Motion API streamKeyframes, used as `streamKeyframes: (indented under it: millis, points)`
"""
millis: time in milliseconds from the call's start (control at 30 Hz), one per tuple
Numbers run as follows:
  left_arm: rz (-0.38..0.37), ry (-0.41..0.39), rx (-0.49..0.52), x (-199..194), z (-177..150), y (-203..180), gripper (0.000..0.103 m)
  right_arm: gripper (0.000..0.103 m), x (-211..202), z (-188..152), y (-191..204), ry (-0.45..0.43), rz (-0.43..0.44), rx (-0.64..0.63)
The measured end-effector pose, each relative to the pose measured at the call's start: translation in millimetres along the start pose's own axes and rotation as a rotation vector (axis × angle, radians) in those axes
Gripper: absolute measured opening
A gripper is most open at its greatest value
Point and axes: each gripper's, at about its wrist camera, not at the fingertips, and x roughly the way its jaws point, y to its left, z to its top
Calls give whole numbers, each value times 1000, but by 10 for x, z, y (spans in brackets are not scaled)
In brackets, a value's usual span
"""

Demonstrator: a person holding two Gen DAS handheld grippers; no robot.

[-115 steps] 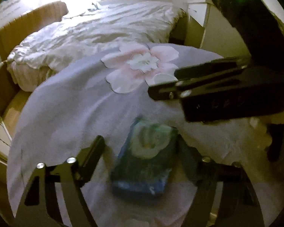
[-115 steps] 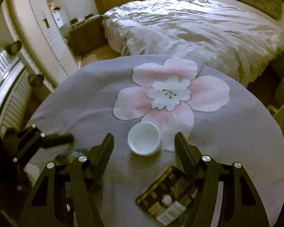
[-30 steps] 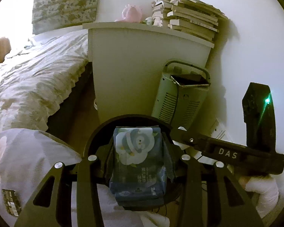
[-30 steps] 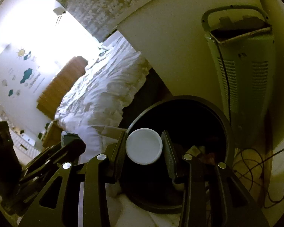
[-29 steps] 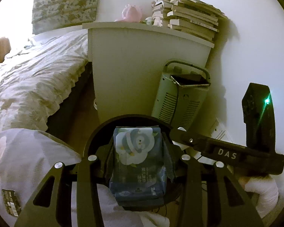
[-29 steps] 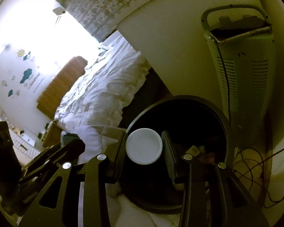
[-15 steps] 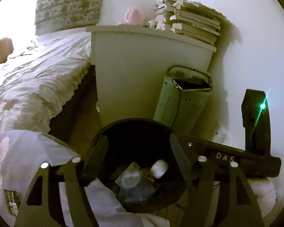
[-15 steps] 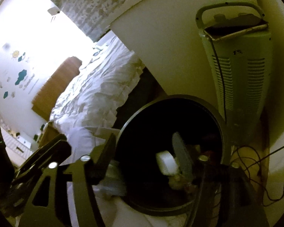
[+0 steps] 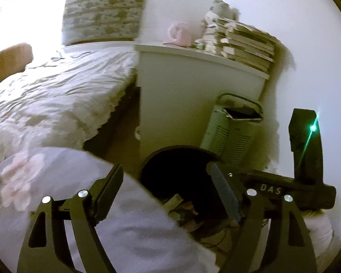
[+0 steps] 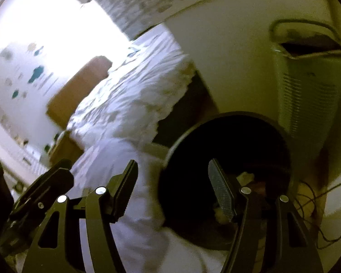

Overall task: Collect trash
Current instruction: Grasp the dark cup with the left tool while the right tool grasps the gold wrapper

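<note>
Both grippers hang over the dark round bin with nothing between their fingers. The left gripper has its jaws spread wide; they have just been opening, and the gap shows only the edge of the lilac flowered cloth on the tabletop on one side and the bin's black mouth on the other. The right gripper is likewise parted, its jaws having opened within the last moment, and it frames the bin from a little further round.

Down inside the bin lies the trash: crumpled scraps and wrappers heaped at the bottom, too dim and blurred to tell apart. From the right wrist view a few pale bits of trash show just past the inner finger.

The bin stands on the floor, tucked against the tabletop's draped edge, with a pale green heater just behind it and a white cabinet beside that. A stack of books and a pink toy sit on top of the cabinet. The rumpled bed stretches away to the left. In the left wrist view the right gripper's black body crosses the frame at the right, a green light glowing on it. Cables trail on the floor beside the bin.
</note>
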Motion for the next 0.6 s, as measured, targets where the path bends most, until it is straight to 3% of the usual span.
streamKeyframes:
  millis: [233, 500, 600]
  points:
    - [112, -18, -98, -568, -294, 672, 79, 65, 204, -207, 816, 91, 103, -170]
    - [294, -1, -272, -1381, -987, 1728, 79, 65, 438, -707, 1828, 241, 233, -408]
    - [339, 32, -342, -1596, -1285, 2101, 76, 56, 538, -991, 2197, 314, 287, -506]
